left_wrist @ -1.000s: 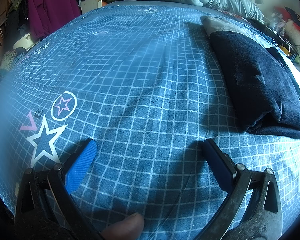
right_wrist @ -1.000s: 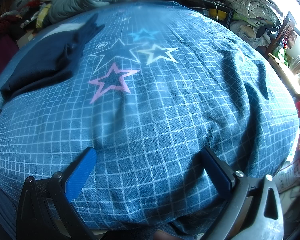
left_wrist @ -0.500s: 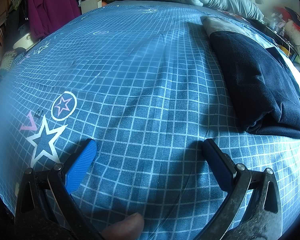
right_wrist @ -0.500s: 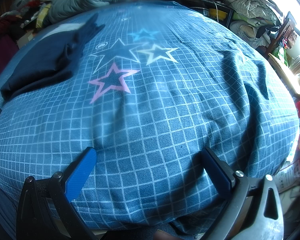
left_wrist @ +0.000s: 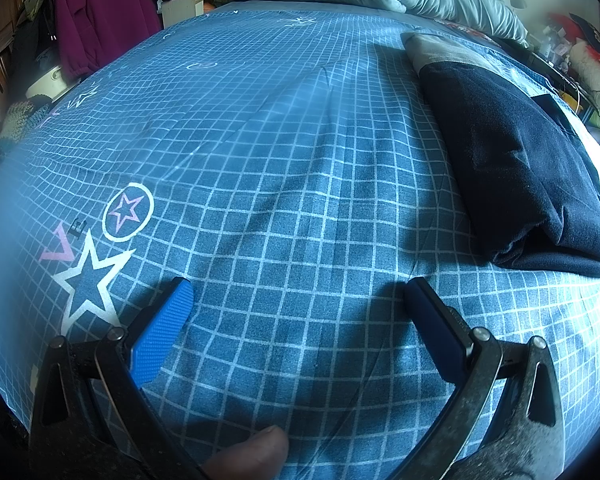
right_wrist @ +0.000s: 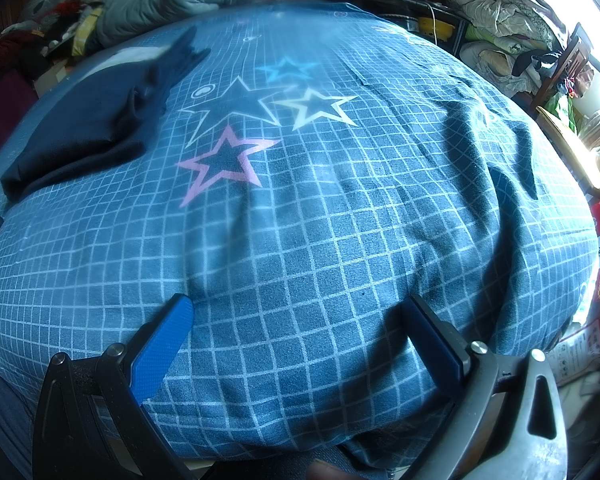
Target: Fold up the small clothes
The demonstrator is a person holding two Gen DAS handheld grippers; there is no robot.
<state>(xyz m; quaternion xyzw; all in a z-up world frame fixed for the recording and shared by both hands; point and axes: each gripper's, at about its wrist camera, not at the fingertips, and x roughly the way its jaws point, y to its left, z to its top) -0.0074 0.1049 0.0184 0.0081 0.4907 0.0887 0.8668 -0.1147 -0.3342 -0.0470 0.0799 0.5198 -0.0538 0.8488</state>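
Two tools, left and right, are held apart and empty over the bed; the folded navy garment lies between them, best approached by a loose edge.

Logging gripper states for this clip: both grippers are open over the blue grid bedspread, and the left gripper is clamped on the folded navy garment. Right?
Not quite. The left gripper holds nothing: the left wrist view shows its jaws spread over bare bedspread, with the folded navy garment lying apart, ahead to its right. The right gripper is open too.
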